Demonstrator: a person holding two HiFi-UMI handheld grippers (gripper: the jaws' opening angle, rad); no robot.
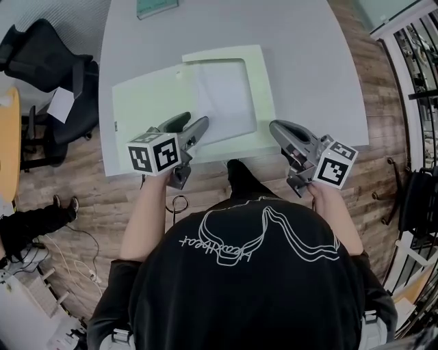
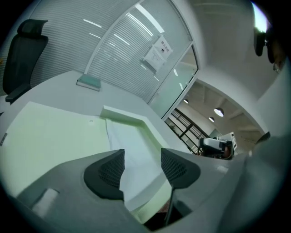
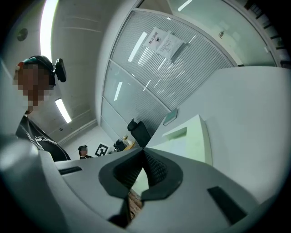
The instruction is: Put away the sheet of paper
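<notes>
At the far left, off the counter [image 1: 308, 68], a black office chair [image 1: 48, 75] stands on the wood floor. On the counter in front of you lies an open pale-green folder [image 1: 147, 102]. Its left flap is flat and bare, and its right half has a raised rim.

Your left gripper [image 1: 188, 126] hangs over the folder's near edge, just left of the middle. Its jaws stand wide apart and nothing is clamped between them. The left gripper view looks through the gap between the pads [image 2: 111, 170] to the folder below.

The sheet of paper [image 1: 222, 96] lies inside the rimmed right half, white against the green and slightly skewed. It is free of both grippers. A small teal thing [image 1: 156, 7] sits at the counter's far edge beyond the folder.

Your right gripper [image 1: 277, 128] is held at the folder's near right corner, pointing towards it. Its jaws are closed together at the tips, and the right gripper view shows nothing between them.
</notes>
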